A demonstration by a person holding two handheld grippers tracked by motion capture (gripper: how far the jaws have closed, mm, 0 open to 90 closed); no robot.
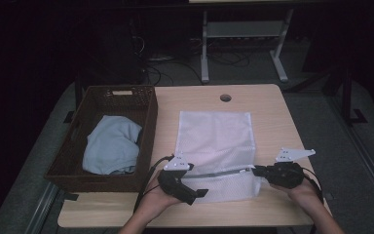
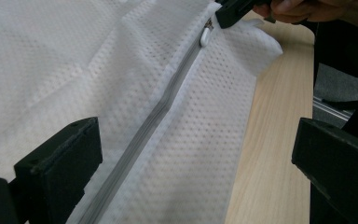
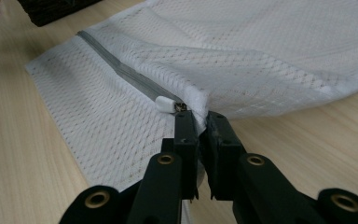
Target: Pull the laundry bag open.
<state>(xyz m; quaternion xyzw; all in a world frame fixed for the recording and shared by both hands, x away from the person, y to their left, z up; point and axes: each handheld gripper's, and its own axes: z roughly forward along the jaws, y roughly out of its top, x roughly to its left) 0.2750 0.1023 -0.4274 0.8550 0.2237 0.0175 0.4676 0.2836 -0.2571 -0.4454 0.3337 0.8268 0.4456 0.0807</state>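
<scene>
A white mesh bag (image 1: 214, 136) lies flat in the middle of the table, with a grey zipper (image 2: 163, 107) running across its near part. My right gripper (image 3: 200, 121) is shut on the bag's edge at the zipper's right end, just beside the white zipper pull (image 3: 168, 102); the fabric lifts slightly there. In the high view the right gripper (image 1: 255, 170) sits at the bag's right side. My left gripper (image 2: 196, 154) is open, its jaws wide apart over the zipper at the bag's near left corner (image 1: 195, 195), not pressing on the fabric.
A dark wicker basket (image 1: 146, 126) stands at the table's left with a light blue cloth (image 1: 112, 146) inside. A round cable hole (image 1: 225, 98) is near the far edge. Bare wood (image 1: 272, 117) lies right of the bag.
</scene>
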